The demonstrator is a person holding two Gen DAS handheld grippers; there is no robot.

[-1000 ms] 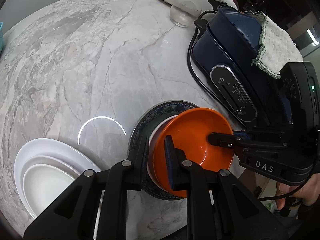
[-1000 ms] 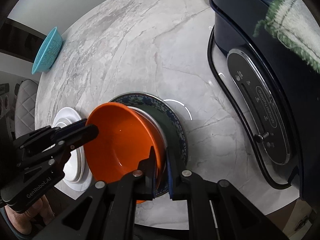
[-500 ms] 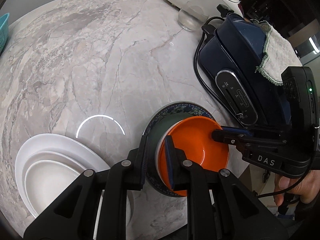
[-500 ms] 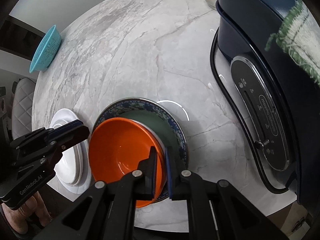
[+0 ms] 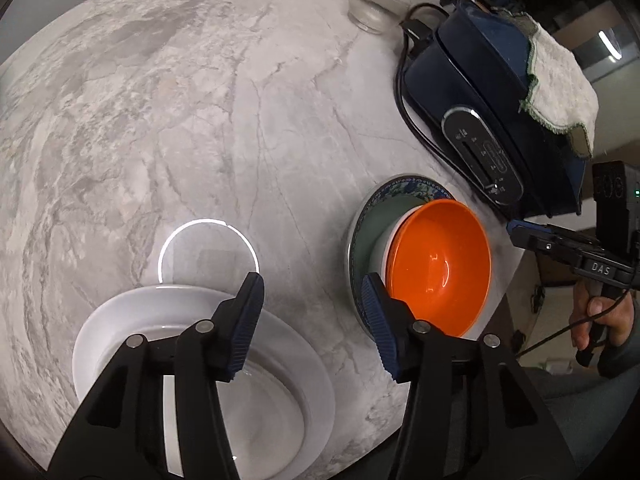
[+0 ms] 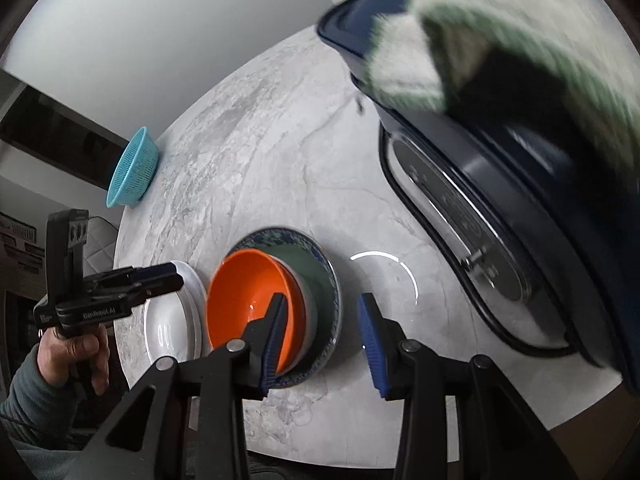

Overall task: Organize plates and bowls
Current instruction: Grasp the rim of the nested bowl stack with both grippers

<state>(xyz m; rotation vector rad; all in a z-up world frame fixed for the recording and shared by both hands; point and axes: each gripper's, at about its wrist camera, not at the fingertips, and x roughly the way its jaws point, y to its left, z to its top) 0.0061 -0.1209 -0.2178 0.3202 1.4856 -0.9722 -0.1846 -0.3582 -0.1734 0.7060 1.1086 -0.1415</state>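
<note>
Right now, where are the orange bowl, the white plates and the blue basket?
orange bowl (image 5: 438,264): left wrist view, inner bottom.
white plates (image 5: 120,320): left wrist view, bare rim of the lower plate.
blue basket (image 6: 134,172): right wrist view, outer mesh wall.

Grey-veined marble table (image 5: 224,92) beneath a plain pale wall (image 6: 168,40).

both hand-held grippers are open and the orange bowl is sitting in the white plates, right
Not quite. The orange bowl sits in the stack on the blue-patterned plate, not the white plates, as the left wrist view shows. Left hand-held gripper and right hand-held gripper are both open.
</note>
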